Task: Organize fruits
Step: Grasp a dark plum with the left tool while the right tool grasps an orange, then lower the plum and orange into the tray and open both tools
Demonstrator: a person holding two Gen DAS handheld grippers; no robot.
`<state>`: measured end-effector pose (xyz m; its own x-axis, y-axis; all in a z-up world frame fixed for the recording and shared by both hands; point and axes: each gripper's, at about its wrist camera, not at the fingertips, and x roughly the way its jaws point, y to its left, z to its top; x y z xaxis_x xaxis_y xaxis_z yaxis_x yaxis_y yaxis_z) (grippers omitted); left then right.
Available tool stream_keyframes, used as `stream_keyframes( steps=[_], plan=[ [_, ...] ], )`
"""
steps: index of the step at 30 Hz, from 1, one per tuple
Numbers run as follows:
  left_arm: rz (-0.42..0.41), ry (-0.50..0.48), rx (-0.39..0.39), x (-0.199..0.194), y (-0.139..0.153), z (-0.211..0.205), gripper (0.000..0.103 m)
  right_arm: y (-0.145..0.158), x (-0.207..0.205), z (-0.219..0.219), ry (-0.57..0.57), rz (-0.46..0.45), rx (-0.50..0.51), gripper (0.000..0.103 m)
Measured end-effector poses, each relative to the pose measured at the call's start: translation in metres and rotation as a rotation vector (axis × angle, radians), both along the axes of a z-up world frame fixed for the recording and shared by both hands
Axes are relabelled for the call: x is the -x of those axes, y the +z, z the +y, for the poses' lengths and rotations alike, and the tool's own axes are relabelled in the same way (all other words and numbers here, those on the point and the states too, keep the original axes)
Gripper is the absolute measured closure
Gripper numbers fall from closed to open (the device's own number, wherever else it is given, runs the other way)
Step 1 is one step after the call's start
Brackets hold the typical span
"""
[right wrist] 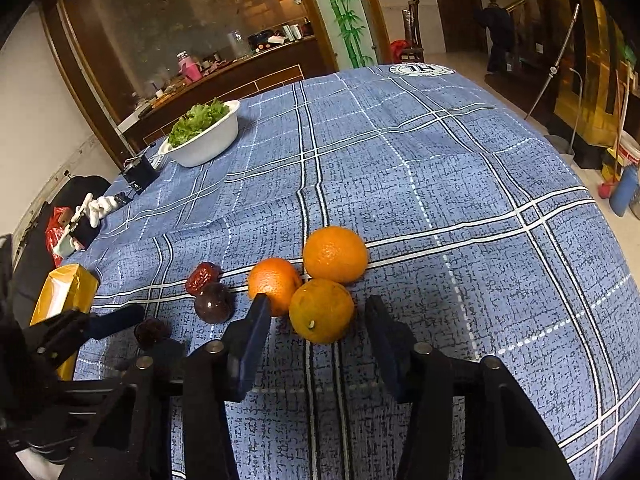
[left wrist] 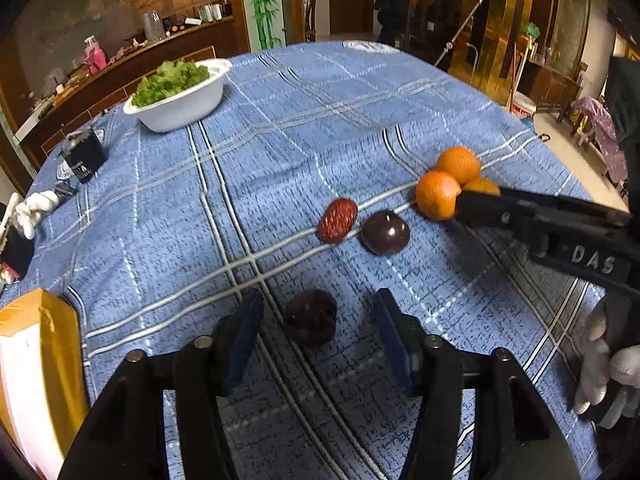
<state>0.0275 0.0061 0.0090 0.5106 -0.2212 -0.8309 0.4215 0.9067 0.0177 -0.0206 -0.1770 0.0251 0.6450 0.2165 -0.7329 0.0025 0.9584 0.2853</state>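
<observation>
A blue plaid cloth point(right wrist: 440, 184) covers the table. Three dimpled oranges point(right wrist: 321, 311) are clustered; the right gripper point(right wrist: 316, 334) is spread wide around the nearest, nothing held. The left gripper point(left wrist: 316, 320) is likewise spread, bracketing a wrinkled dark fruit point(left wrist: 310, 317). Round fruit could be nudged and rolled away by uneven closure.

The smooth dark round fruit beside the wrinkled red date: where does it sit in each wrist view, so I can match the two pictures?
Left wrist: the smooth dark fruit lies right of centre, between the red date and the oranges.
Right wrist: the smooth dark fruit lies lower left, just below the red date, left of the oranges.
Shared landmark: the white bowl of lettuce, far left on the cloth.
</observation>
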Motion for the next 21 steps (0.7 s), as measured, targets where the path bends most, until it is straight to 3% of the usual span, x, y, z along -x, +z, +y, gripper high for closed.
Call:
stream_keyframes(
  steps=[2,4,9,17,21],
  plan=[
    [-0.011,-0.002,-0.002,0.003,0.001,0.000,0.080,0.001,0.001,0.001,0.003,-0.002,0.001,0.060],
    [-0.012,0.004,-0.003,0.005,0.004,0.001,0.080,0.001,0.001,0.001,0.001,0.002,0.002,0.068],
    [-0.031,0.040,0.045,0.025,0.023,0.015,0.080,0.003,0.007,-0.009,-0.022,-0.014,-0.056,0.068],
    [-0.070,0.126,0.184,0.071,0.060,0.060,0.080,0.010,0.020,-0.024,-0.002,-0.055,-0.268,0.068],
    [-0.071,0.158,0.285,0.095,0.083,0.090,0.080,0.013,0.027,-0.023,0.049,-0.057,-0.446,0.068]
  ],
)
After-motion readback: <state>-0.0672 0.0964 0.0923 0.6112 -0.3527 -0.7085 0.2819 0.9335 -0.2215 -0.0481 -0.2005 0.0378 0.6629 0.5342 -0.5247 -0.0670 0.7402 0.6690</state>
